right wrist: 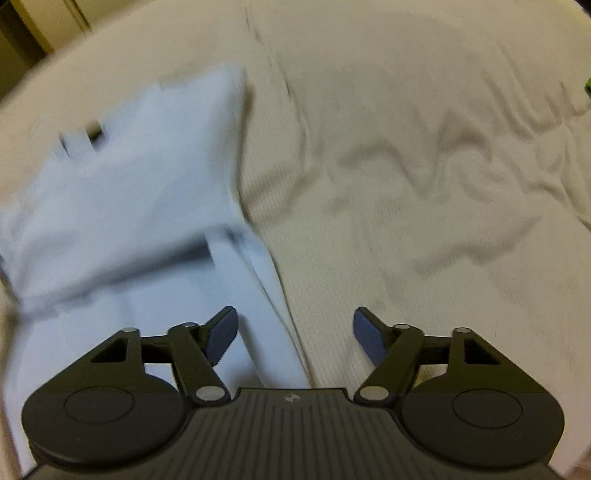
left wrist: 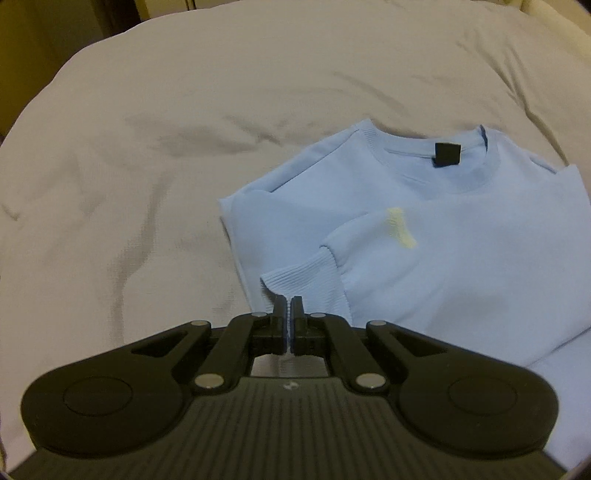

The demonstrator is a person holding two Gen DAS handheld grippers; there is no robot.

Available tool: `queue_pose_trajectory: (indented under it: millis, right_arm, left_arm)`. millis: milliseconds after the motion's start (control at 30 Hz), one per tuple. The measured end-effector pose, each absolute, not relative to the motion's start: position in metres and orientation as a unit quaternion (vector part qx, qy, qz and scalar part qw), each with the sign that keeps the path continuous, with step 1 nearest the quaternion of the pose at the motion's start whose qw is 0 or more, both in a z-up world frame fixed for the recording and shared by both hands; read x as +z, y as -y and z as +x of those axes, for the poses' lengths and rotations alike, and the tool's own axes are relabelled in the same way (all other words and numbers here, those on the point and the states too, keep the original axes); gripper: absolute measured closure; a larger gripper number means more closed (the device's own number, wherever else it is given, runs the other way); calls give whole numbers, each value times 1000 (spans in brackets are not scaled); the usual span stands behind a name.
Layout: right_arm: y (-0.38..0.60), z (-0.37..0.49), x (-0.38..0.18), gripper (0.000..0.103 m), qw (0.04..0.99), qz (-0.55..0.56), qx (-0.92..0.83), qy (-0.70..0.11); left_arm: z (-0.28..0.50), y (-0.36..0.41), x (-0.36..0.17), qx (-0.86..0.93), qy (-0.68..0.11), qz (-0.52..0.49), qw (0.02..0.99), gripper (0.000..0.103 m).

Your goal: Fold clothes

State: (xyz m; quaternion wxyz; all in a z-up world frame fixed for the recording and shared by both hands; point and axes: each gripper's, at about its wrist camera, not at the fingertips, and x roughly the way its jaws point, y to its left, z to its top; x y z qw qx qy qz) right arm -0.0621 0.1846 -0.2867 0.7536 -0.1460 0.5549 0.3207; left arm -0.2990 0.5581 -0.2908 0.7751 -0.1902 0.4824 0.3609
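Note:
A light blue sweatshirt (left wrist: pixel 461 236) lies face up on the bed, collar away from me, with a black neck label (left wrist: pixel 447 154) and a small yellow chest mark (left wrist: pixel 399 229). Its left sleeve is folded across the chest. My left gripper (left wrist: pixel 289 306) is shut on the ribbed sleeve cuff (left wrist: pixel 306 278), a sliver of blue cloth pinched between the pads. In the right wrist view the sweatshirt (right wrist: pixel 122 206) is blurred at the left. My right gripper (right wrist: pixel 295 325) is open above the sweatshirt's right edge, with its left fingertip (right wrist: pixel 221 332) over the cloth and nothing gripped.
A cream bedcover (left wrist: pixel 166 166) with soft wrinkles spreads all around the sweatshirt, and the same bedcover (right wrist: pixel 424 184) fills the right wrist view's right side. Dark furniture (left wrist: pixel 55 33) and floor show past the bed's far left edge.

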Motion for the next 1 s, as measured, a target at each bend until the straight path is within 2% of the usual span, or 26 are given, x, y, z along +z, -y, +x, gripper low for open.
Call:
queue_pose_trajectory:
  millis: [133,333,367,400,633,833,933,1000]
  right_arm:
    - [-202,-51,-290,58,763,-164,350,-518]
    - [-234,-61,-317,59,730,-245,428,-473]
    - [-237,-63,-317,72,736,-252,435,-453]
    - [-239,-64,-316,100,743,-254,440,-436]
    - [-217,-38,-336,103,758,-212,372,-493]
    - [-209,-33,-324,103,752,-218,370,-500]
    - [-209,-45,-312,97,763,-211,372,-484]
    - [-211,-52,-303,90,771,-200,385,-466]
  left_arm:
    - [-302,-568,-292,364,-480,-210,770,103]
    - [-307,-566,-280,342,-465,-234,782,103]
    - [-309,-565,-278,339,-463,-237,784,103]
    - [-310,-564,-277,337,-464,-236,784,103]
    - [-306,-556,-296,339,-509,-190,768,103]
    - [-324,-557,-280,340,-487,-226,772,101]
    - [-319,-544,-272,314,-474,-227,790,101]
    - [-311,-534,-271,296,-473,-218,801,95]
